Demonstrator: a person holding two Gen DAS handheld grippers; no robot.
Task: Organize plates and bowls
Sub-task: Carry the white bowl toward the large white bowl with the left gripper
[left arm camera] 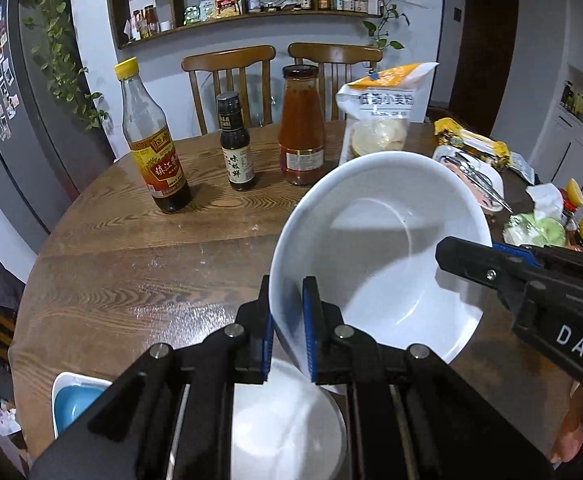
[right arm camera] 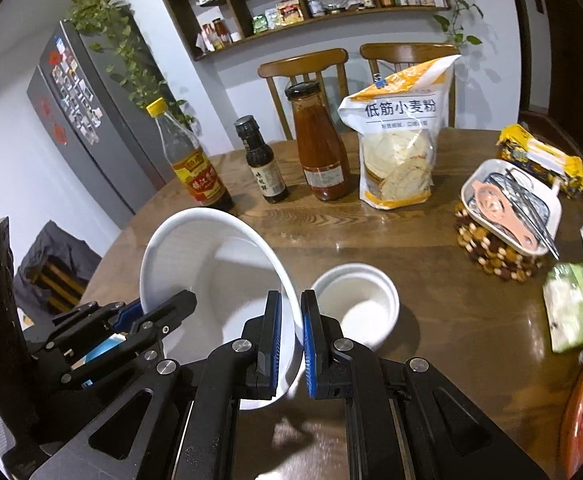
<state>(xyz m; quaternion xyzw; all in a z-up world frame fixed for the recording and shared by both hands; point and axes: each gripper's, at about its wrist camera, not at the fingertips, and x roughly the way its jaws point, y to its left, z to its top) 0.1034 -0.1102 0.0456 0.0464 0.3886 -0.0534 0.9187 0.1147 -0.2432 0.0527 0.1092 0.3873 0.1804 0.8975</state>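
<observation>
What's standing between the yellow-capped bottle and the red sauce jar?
A small dark bottle stands between the yellow-capped bottle and the red sauce jar, shown in both views.

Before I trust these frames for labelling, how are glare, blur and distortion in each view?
Left wrist view: strong fisheye bending with dark corners; sheen on the table; large white bowl sharp, small bowl below the left gripper washed out. Right wrist view: same bending; glare patches on the table; bowl rim between the right gripper's pads slightly smeared.
</observation>
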